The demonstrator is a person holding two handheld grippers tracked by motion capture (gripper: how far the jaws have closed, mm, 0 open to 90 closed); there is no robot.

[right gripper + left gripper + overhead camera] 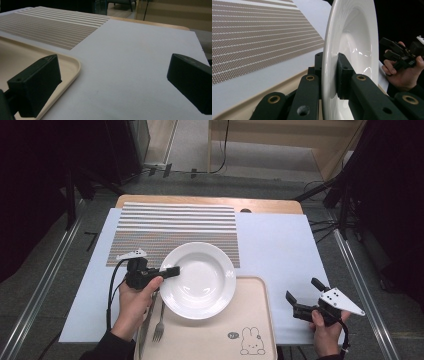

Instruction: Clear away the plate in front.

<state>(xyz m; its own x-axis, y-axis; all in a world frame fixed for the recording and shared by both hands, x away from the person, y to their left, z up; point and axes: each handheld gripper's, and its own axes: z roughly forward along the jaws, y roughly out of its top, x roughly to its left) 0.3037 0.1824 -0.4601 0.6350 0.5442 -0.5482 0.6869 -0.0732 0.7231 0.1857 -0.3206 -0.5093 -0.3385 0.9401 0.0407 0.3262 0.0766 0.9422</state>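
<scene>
Clenched on the rim of the round white ceramic plate at its nine o'clock edge: left gripper, one black pad above the rim and one beneath, as seen in the left gripper view. Lying half on the beige plastic tray and half over the striped woven placemat, toward the tray's eleven o'clock corner. Resting at seven o'clock of the plate, along the tray's left edge: silver metal fork. Spread wide and grasping nothing, at four o'clock of the plate over the pale blue table sheet: right gripper.

Likely risk: a single-edge pinch on a smooth glazed rim, so a tilt or quick swing could let the far side droop and the plate slip out or knock the tray lip; a low carry could also catch the fork.

From above, plate position over tray and mat plain, but depth of pad bite hidden. From the left gripper view, pads pressed flat on both faces of the rim, with the other hand and its gripper beyond. From the right gripper view, bare sheet between the parted pads, tray corner at nine o'clock
</scene>
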